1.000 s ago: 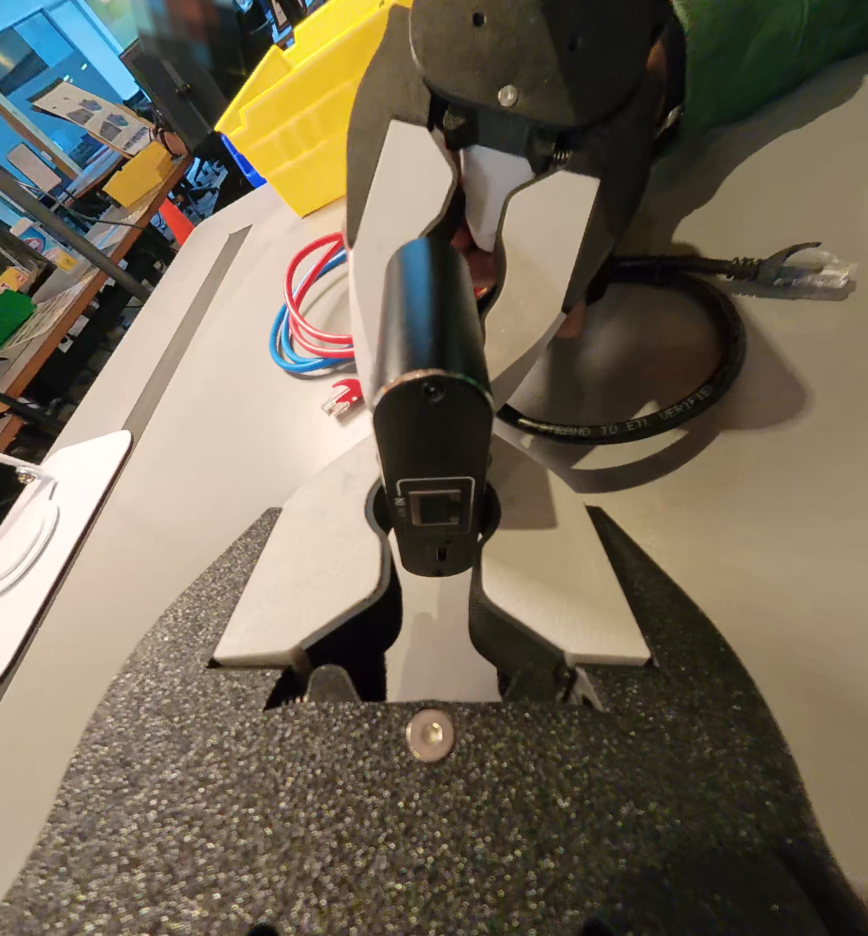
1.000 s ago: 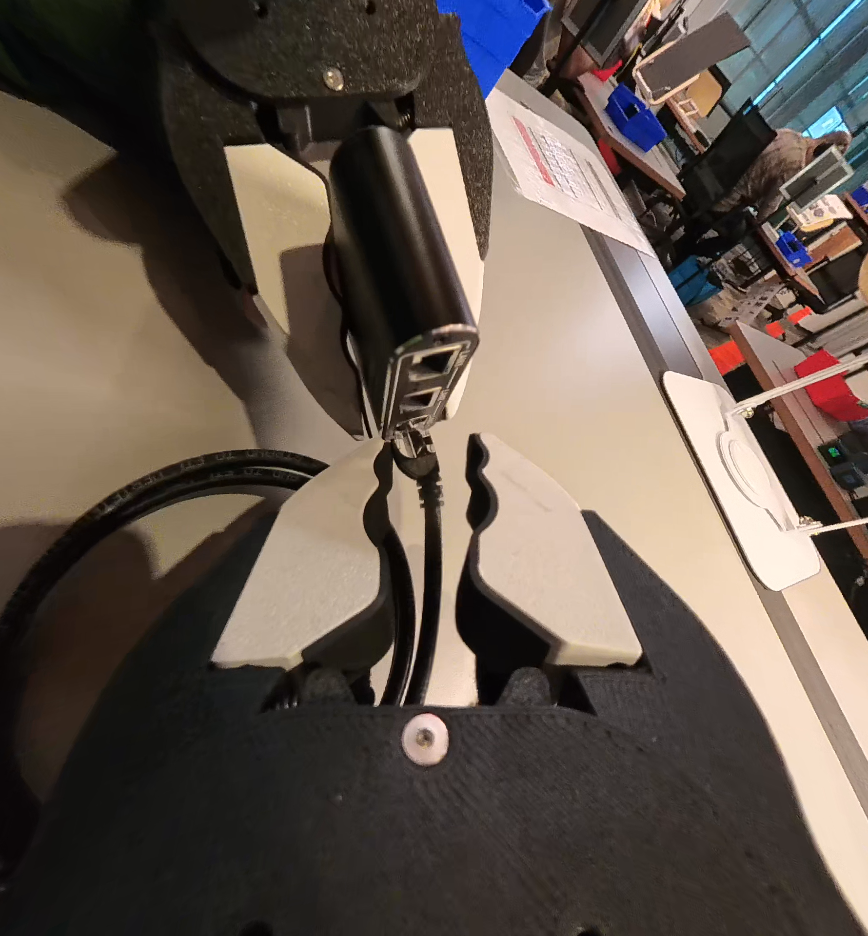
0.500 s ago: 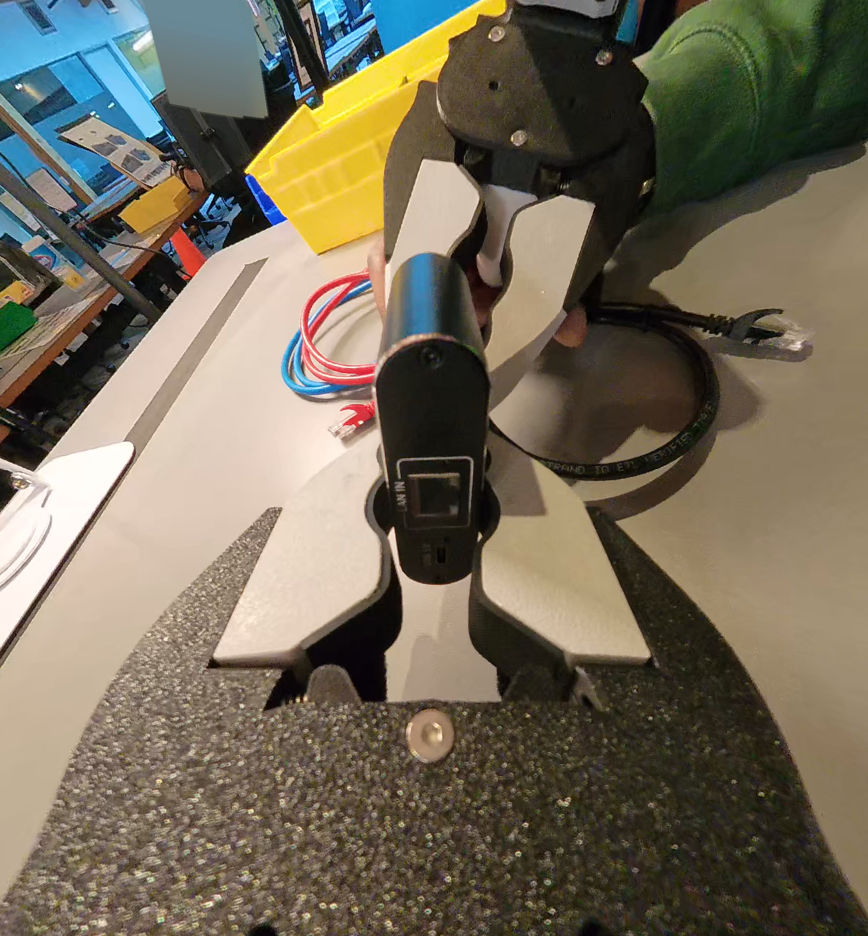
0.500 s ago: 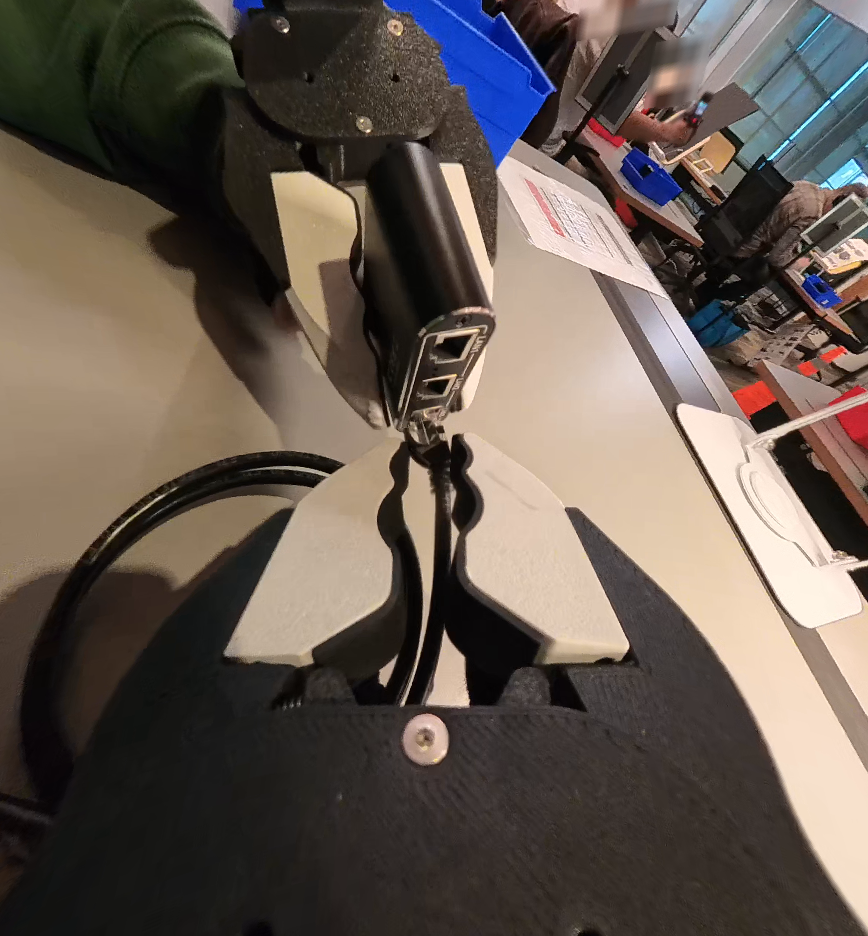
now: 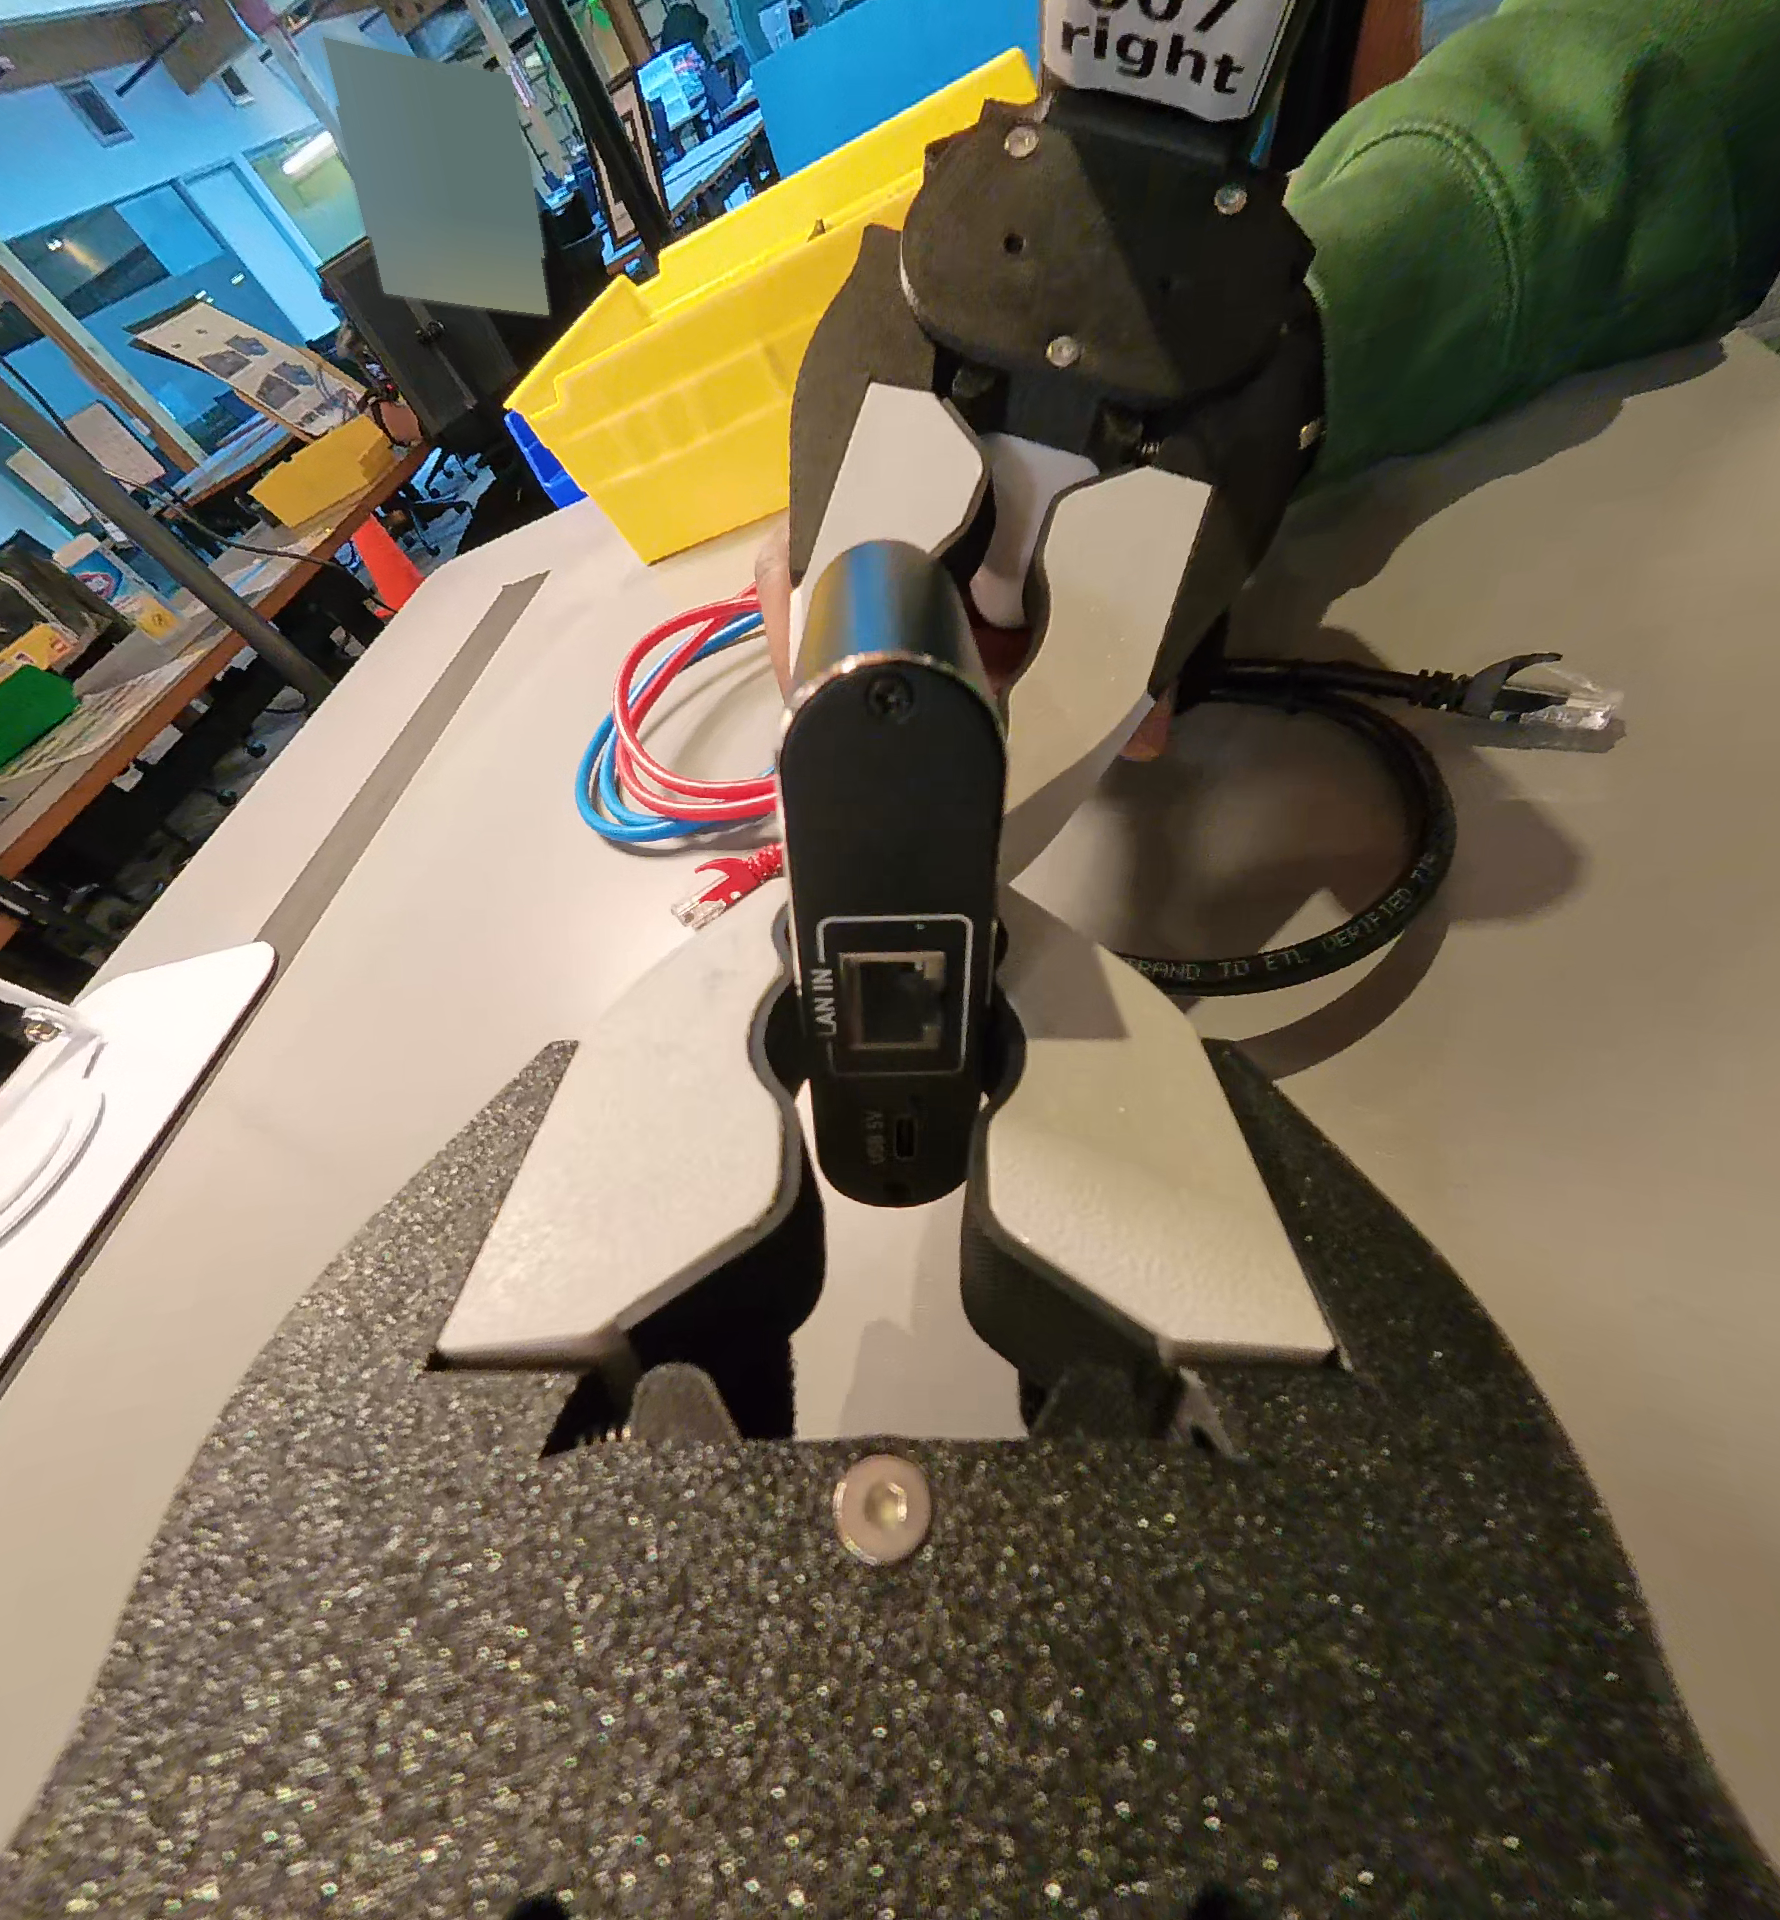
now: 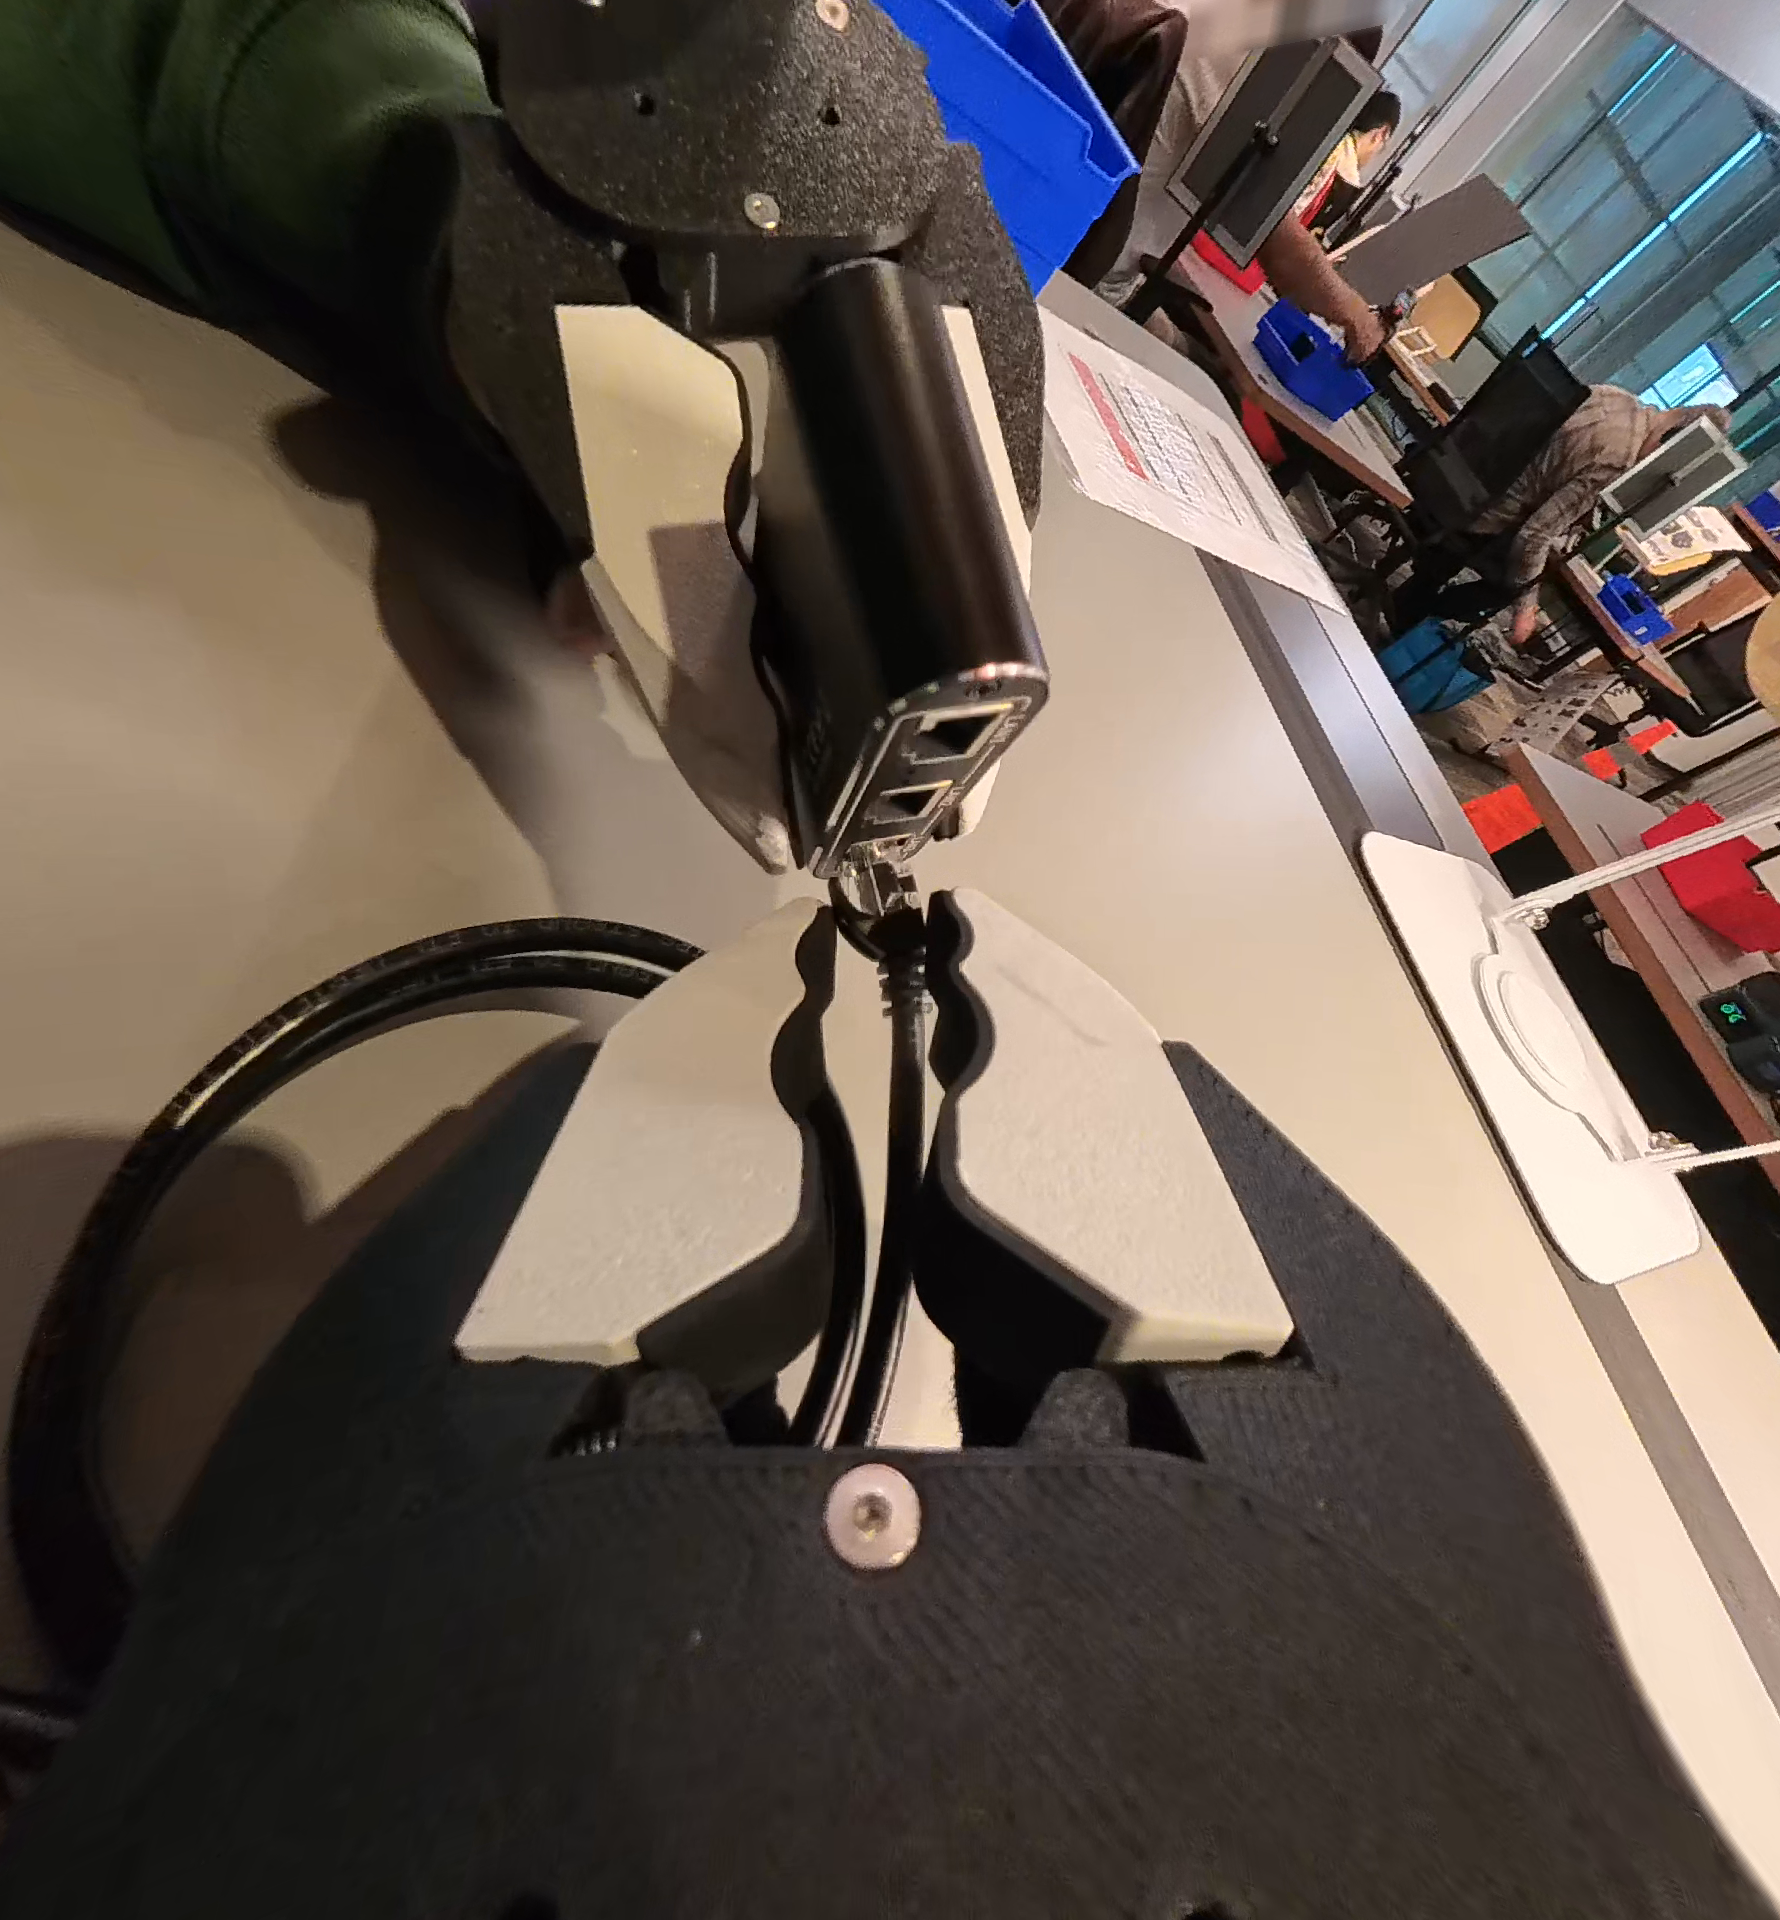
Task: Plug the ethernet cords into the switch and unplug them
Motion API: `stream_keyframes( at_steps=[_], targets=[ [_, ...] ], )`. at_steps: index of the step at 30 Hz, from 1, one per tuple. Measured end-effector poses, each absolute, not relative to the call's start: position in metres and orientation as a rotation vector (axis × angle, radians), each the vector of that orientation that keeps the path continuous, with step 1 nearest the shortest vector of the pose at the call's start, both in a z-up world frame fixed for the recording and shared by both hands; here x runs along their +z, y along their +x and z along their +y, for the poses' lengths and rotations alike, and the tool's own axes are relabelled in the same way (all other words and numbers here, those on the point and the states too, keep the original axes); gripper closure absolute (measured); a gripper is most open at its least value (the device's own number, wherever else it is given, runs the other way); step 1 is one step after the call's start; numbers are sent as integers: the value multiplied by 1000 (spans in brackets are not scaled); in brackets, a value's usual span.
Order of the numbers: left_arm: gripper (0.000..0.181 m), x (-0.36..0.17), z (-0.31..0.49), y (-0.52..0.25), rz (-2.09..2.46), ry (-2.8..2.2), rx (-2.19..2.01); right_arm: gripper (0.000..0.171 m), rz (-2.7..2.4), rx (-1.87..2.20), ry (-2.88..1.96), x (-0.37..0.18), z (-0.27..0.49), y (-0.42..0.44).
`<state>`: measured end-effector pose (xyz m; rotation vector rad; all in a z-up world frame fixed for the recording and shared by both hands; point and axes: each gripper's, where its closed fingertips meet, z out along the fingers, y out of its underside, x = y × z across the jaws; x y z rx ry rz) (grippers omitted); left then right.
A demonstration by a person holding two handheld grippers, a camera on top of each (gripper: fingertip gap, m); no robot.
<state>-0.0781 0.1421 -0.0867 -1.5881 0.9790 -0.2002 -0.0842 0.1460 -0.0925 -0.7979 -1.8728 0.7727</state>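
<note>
My left gripper (image 5: 891,987) is shut on a black switch (image 5: 891,831) and holds it above the grey table (image 5: 1592,1143), single-port end toward the camera. In the right wrist view the switch (image 6: 896,540) shows its multi-port end. My right gripper (image 6: 881,914) is shut on the plug boot of a black ethernet cord (image 6: 896,1039), whose clear plug (image 6: 878,875) sits at the lowest port. The cord loops on the table (image 5: 1385,894), its free plug (image 5: 1556,707) lying loose. Red and blue cords (image 5: 657,758) lie coiled beyond. The right gripper's fingers (image 5: 1125,561) show behind the switch.
A yellow bin (image 5: 740,364) stands at the table's back, a blue bin (image 6: 1000,114) on the other side. A white base plate (image 5: 86,1091) sits at the table edge, also in the right wrist view (image 6: 1520,1060). A green sleeve (image 5: 1592,208) holds the right gripper. A paper sheet (image 6: 1177,468) lies nearby. The tips of both grippers are at nearly the same place.
The right gripper's jaws have closed from apart onto the black cord's plug boot. The two grippers have drawn farther apart, and more of the clear plug shows below the switch.
</note>
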Motion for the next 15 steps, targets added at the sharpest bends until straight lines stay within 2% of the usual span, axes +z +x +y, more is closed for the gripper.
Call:
stream_keyframes(
  at_steps=[15],
  targets=[
    [153, -78, 142, -86, 947, -1537, -180, 156, -1896, 686, -798, -96, 155, -83]
  ],
)
